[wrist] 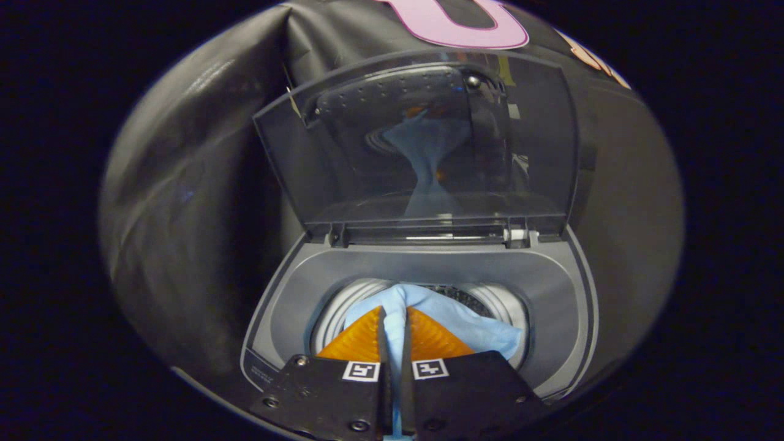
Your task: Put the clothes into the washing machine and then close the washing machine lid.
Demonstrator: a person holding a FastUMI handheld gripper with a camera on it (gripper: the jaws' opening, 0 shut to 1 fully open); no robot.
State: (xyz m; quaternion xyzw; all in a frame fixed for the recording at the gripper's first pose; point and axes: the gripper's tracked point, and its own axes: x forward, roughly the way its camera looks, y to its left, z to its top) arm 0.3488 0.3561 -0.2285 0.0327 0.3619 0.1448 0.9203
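Here is the light blue garment (465,327), pinched in the gripper (392,318) and hanging over the mouth of the washing machine's drum (343,306). A thin fold of the cloth runs up between the two fingers (361,340), which are pressed close together on it, one on each side. More of the fabric spills out to the right of the fingers and just beyond them, draping down toward the drum's right-hand wall. A small peak of cloth rises at the fingertips.

The drum opening is round and pale-walled, and a dark perforated patch shows at its far side, just behind the cloth. Around it lies the grey top deck of the washing machine (551,294), curving near on both sides of the gripper.

At the far edge of the deck the lid (343,159) stands raised, hinged along its lower edge and tilted back toward the booth's black cloth wall (184,184). The lid is smoky and see-through, and a blue reflection of the garment shows in its middle. The cloth wall hangs in folds to the left and behind.
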